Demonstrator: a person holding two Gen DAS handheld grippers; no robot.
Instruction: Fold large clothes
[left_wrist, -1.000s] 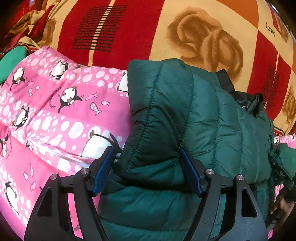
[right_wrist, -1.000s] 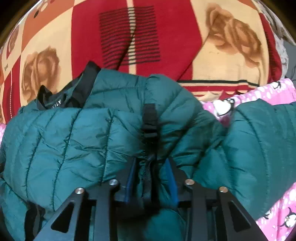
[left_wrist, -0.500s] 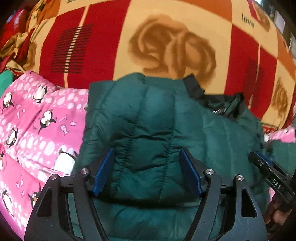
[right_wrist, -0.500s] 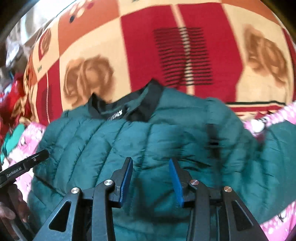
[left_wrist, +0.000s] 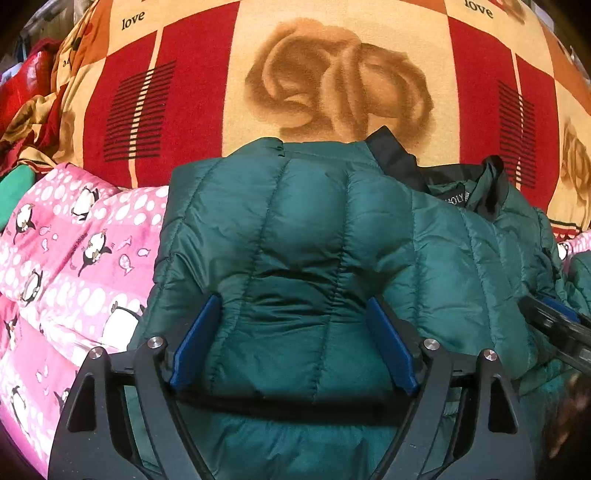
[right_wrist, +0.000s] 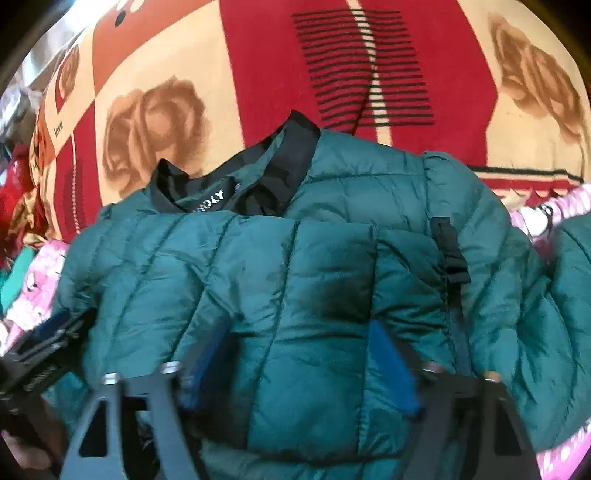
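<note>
I see left gripper (left_wrist: 291, 339) jaws spread wide over jacket (left_wrist: 314, 240) | right gripper (right_wrist: 299, 362) jaws also apart above jacket | blanket (left_wrist: 332, 74) behind jacket collar (right_wrist: 291, 166)

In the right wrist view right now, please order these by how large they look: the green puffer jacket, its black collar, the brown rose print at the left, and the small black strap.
1. green puffer jacket
2. brown rose print
3. black collar, though its size is close to the rose's, so this order is unsure
4. black strap
</note>
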